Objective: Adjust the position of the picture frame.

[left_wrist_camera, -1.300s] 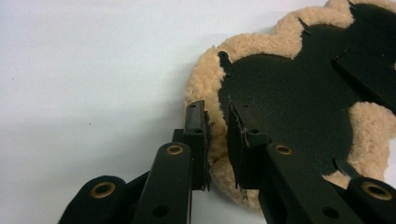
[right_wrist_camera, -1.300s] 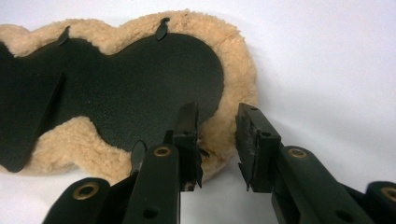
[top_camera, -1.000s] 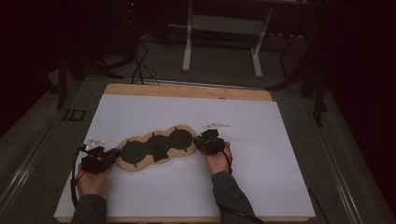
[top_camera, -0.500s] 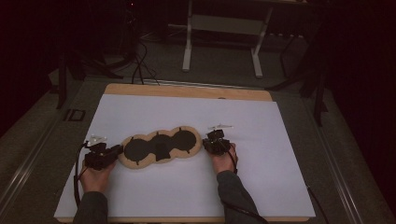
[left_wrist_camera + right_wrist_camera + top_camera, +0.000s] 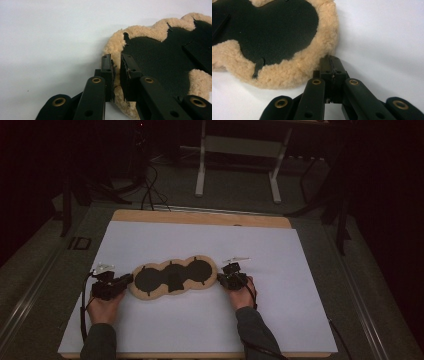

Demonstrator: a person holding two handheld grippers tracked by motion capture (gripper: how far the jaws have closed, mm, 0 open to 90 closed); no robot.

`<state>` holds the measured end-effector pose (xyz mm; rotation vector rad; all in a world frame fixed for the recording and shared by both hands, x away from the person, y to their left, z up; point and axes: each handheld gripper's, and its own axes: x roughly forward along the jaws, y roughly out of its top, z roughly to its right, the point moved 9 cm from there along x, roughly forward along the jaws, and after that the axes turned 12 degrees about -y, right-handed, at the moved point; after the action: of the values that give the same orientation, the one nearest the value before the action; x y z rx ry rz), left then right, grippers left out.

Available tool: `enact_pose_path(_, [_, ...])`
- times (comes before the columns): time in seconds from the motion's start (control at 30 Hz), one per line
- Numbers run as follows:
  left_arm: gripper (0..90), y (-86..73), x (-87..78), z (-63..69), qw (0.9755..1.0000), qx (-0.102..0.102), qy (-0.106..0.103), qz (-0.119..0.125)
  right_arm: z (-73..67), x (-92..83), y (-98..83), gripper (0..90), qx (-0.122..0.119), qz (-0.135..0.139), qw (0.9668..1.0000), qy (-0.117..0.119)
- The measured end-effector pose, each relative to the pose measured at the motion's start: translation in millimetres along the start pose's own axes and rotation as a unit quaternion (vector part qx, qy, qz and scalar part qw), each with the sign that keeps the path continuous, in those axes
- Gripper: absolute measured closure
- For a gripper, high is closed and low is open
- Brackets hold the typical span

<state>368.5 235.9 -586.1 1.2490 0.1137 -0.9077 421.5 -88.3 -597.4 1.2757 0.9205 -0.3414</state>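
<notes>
A three-lobed pad of tan fleece with a black backing lies face down on the white table top. My left gripper is at its left end. In the left gripper view the pad has its fleece rim pinched between the jaws of that gripper, which have just been closing. My right gripper is at the pad's right end. In the right gripper view its jaws have just closed together, tips against the fleece rim of the pad. I cannot tell whether fibres are caught.
The white sheet lies on a wooden board whose far edge shows. Beyond the table stand a metal frame's legs and loose cables on the dark floor. A cable trails from the left gripper along the forearm.
The pad and my right gripper have shifted slightly to the right. The left gripper has stayed at the pad's left end.
</notes>
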Motion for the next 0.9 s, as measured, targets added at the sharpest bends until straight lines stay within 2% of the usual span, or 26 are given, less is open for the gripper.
enact_pose_path(0.13, [83.7,-0.4,-1.9,0.3,1.0,0.007,0.005,0.003,1.0,2.2,2.4,90.0,-0.004,0.001,1.0,-0.009])
enact_pose_path(0.27, [83.6,-1.6,-5.8,0.5,0.9996,0.017,0.023,-0.001,3.6,7.7,9.1,90.0,0.005,-0.003,0.9998,-0.019])
enact_pose_path(0.3, [83.3,-1.7,-7.6,-0.6,0.9994,0.017,0.031,0.0,4.2,8.8,10.3,90.0,0.007,-0.003,0.9997,-0.021])
enact_pose_path(0.33, [83.8,-2.8,-10.0,-3.6,0.9987,0.016,0.048,-0.006,4.9,9.6,11.3,90.0,0.008,-0.003,0.9997,-0.024])
enact_pose_path(0.37, [84.3,-2.8,-10.0,-3.6,0.9987,0.016,0.048,-0.006,4.9,9.6,11.3,90.0,0.008,-0.003,0.9997,-0.024])
enact_pose_path(0.4, [84.3,-7.9,-12.2,-10.3,0.9975,0.008,0.067,-0.02,5.8,10.1,12.0,89.9,0.01,-0.004,0.9996,-0.026])
enact_pose_path(0.43, [85.5,-10.7,-12.4,-12.6,0.997,0.006,0.071,-0.031,6.6,10.8,12.8,89.7,0.012,-0.005,0.9996,-0.027])
enact_pose_path(0.53, [89.9,-16.4,-10.0,-13.5,0.9969,-0.002,0.059,-0.052,6.7,11.3,13.6,88.9,0.012,-0.005,0.9995,-0.028])
enact_pose_path(0.63, [90.0,-18.9,-3.7,-8.3,0.9968,0.007,0.044,-0.066,7.3,12.5,14.7,87.8,0.018,-0.004,0.9995,-0.024])
enact_pose_path(0.77, [90.0,-19.3,-1.1,-6.3,0.9963,0.005,0.052,-0.068,6.8,13.4,15.0,89.6,0.031,-0.004,0.9994,-0.017])
enact_pose_path(0.8, [90.0,-19.2,-1.0,-6.2,0.9964,0.005,0.052,-0.068,5.2,13.5,15.0,90.0,0.023,-0.004,0.9996,-0.019])
enact_pose_path(0.9, [90.0,-19.1,-0.5,-5.7,0.9963,0.005,0.053,-0.067,4.8,12.7,14.0,90.0,0.024,-0.005,0.9995,-0.02])
